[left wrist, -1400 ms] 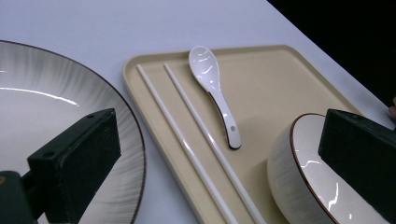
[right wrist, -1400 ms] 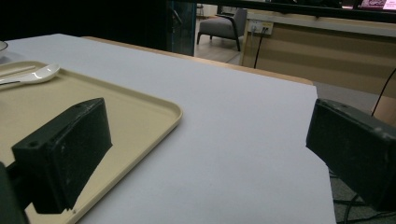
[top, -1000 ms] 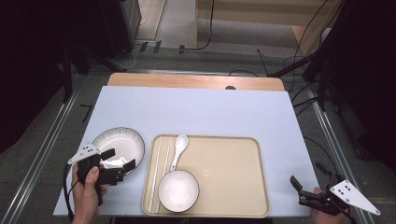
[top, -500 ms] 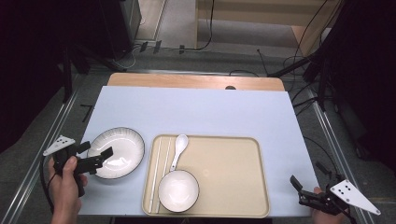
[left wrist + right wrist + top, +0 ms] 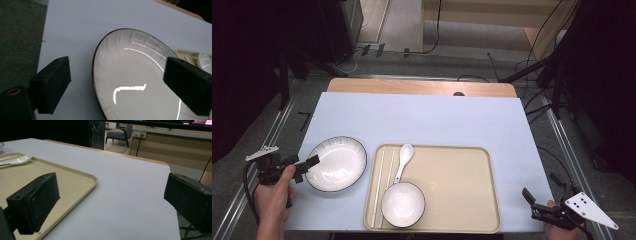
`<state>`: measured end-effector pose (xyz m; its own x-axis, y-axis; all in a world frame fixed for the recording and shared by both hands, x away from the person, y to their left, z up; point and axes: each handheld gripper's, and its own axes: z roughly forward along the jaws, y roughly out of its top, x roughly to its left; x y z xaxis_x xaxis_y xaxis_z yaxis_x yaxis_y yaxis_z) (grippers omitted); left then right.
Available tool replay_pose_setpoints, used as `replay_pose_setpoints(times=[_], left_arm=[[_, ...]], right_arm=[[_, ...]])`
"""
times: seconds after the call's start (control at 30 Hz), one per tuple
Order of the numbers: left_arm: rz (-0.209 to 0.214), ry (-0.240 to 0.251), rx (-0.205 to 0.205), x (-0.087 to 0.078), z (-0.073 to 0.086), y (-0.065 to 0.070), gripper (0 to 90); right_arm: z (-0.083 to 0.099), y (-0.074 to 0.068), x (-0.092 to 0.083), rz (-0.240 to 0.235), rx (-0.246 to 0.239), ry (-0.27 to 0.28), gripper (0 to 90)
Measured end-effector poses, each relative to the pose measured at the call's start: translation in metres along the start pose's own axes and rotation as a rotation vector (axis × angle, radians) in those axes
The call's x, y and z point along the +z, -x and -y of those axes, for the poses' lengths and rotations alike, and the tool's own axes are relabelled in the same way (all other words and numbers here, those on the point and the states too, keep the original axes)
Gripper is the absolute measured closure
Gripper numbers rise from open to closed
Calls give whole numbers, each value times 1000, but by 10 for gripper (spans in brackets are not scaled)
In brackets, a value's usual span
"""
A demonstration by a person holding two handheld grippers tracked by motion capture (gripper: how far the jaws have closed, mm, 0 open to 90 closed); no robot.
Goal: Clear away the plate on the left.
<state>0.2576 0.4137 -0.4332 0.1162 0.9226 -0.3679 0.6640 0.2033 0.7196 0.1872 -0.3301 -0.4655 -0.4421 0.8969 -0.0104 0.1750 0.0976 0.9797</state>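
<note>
At the table's near-left edge, the left gripper (image 5: 304, 166) has its jaws wide, just narrowing, around the plate (image 5: 337, 163) rim (no writing readable), left of the tray (image 5: 452, 200). The right gripper (image 5: 532, 202) sits open, empty, near-right.

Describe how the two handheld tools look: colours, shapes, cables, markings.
Both are black, each with two blocky black jaws. The left tool carries a grey three-cornered plate and trails a black cable. The right tool bears a pale triangular plate marked with dark dots.

Dim room, grey armchair (image 5: 119, 135) beside wooden counter (image 5: 172, 147).
</note>
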Motion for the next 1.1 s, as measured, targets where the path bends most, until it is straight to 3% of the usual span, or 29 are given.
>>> replay_pose_setpoints(times=[0.2, 0.33, 0.6, 0.83, 1.1], left_arm=[[-49, -46, -45, 8, 4, -3, 342], [-36, -53, -75, 8, 5, -7, 491], [-4, -75, -103, 12, 7, -8, 609], [-8, -81, -122, 13, 8, -9, 643], [27, -107, -147, 13, 10, -16, 710]], right_arm=[[0, 0, 1, -2, 0, -2, 2], [0, 0, 0, -3, -1, -3, 2], [0, 0, 1, -1, -6, -2, 2], [0, 0, 0, 0, -3, 2, 2], [0, 0, 1, 0, -4, 0, 2]])
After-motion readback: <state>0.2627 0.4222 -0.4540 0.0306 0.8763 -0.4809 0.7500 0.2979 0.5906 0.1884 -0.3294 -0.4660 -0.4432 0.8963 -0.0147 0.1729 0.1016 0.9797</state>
